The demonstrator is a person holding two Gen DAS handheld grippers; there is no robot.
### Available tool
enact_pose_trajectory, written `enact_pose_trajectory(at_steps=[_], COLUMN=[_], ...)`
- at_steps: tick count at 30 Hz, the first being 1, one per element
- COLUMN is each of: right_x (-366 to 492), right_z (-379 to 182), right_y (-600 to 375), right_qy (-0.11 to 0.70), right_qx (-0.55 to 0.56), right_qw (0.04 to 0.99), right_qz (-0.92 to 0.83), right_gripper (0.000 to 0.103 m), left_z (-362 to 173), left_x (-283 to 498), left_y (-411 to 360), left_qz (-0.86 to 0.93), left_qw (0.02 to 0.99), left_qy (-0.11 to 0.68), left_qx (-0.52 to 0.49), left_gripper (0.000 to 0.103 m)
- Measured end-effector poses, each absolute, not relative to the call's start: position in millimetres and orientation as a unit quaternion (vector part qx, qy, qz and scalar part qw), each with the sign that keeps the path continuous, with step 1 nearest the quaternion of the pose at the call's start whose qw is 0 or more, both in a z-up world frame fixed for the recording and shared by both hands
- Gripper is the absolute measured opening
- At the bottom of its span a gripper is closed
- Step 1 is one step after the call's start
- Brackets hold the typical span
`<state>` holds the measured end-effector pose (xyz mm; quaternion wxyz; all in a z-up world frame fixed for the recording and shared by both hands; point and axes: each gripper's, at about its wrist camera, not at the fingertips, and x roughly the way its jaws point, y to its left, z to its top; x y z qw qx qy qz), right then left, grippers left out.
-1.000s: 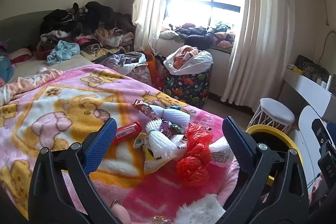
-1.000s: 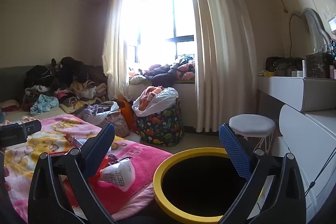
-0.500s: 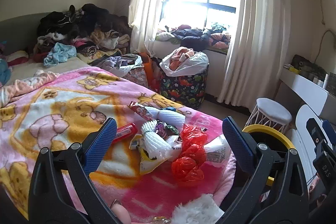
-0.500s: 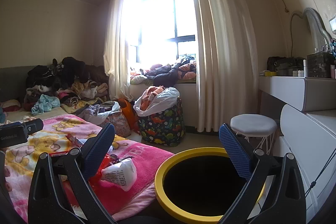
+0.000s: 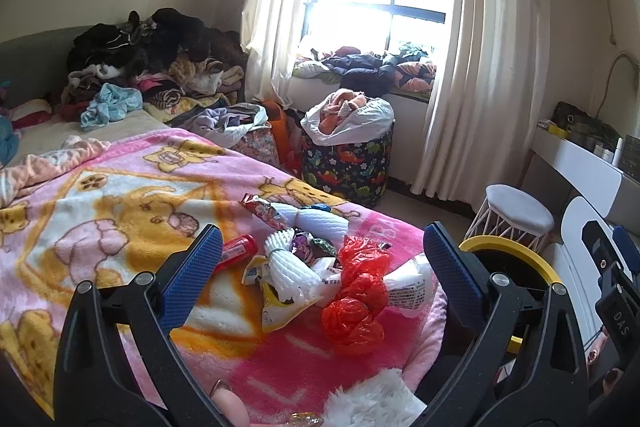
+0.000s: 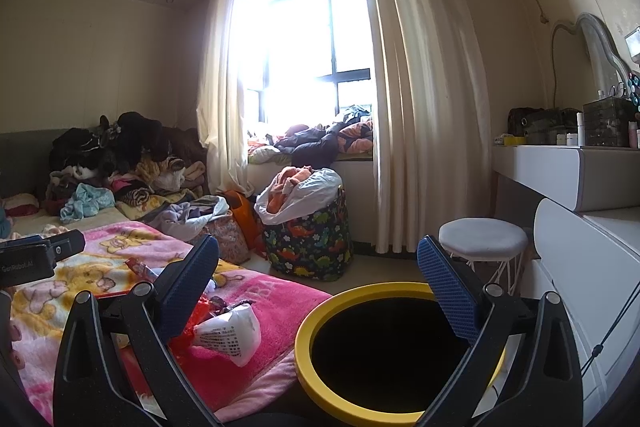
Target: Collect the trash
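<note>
bed: pink cartoon blanket [image 5: 120, 211] | floor: dinosaur-print basket [image 5: 348, 167] holding clothes | beside curtain [image 6: 420, 107]: white stool [image 6: 482, 239]

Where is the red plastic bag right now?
In the left wrist view, the red plastic bag lies on the pink blanket between the open jaws, right of the white foam netting, near the bed's corner.

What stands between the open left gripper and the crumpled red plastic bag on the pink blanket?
Nothing visible does. The left gripper is open above the pink blanket, and the crumpled red plastic bag lies uncovered between its fingers.
</note>
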<state>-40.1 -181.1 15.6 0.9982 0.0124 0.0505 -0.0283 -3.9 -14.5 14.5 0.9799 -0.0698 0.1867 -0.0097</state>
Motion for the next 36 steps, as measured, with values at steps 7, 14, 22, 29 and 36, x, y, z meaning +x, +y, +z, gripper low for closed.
enact_pose_trajectory(at_steps=[7, 14, 22, 29, 36], right_x=[-40, -40, -37, -30, -18], right_z=[15, 15, 12, 10, 12], right_y=[-182, -182, -179, -156, -124], right_qy=[0.051, 0.052, 0.062, 0.079, 0.1], right_qx=[0.014, 0.014, 0.016, 0.001, -0.017], right_qw=[0.998, 0.998, 0.998, 0.996, 0.989], right_qz=[-0.028, -0.024, -0.002, 0.05, 0.106], right_gripper=[0.097, 0.097, 0.097, 0.097, 0.097], left_z=[14, 14, 12, 7, 0], left_x=[-4, -4, -4, 1, 8], left_y=[-15, -15, -14, 3, 26], left_qz=[-0.009, -0.009, -0.005, 0.015, 0.034], left_qw=[0.98, 0.98, 0.98, 0.98, 0.977], left_qy=[0.186, 0.185, 0.186, 0.185, 0.192], left_qx=[-0.069, -0.07, -0.068, -0.073, -0.086], left_gripper=[0.092, 0.092, 0.092, 0.092, 0.092])
